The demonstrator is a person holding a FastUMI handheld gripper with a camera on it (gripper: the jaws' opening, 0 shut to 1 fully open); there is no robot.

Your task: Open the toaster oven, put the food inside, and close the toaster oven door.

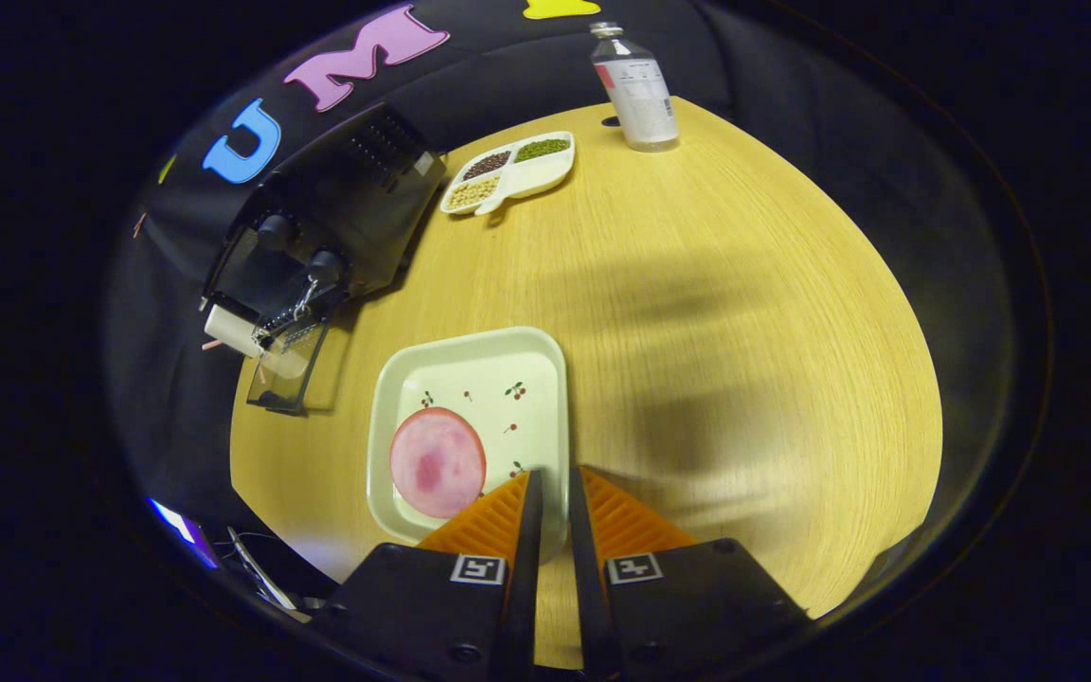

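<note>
The hand-held gripper (550,478), low in the frame, is nearly closed on nothing over the tray (470,379), whose food (438,462) lies just left. It should open wider and take that flat round slice, which has no long axis, by its edge. The oven (318,227), upper left, has its door (288,371) down, pointing toward the tray.

There is one toaster oven (318,227) with two knobs (277,230). There is one square plate (470,379) with one round pink slice of food (437,462). One dish (508,172) has three parts. There is one bottle (635,90).
</note>
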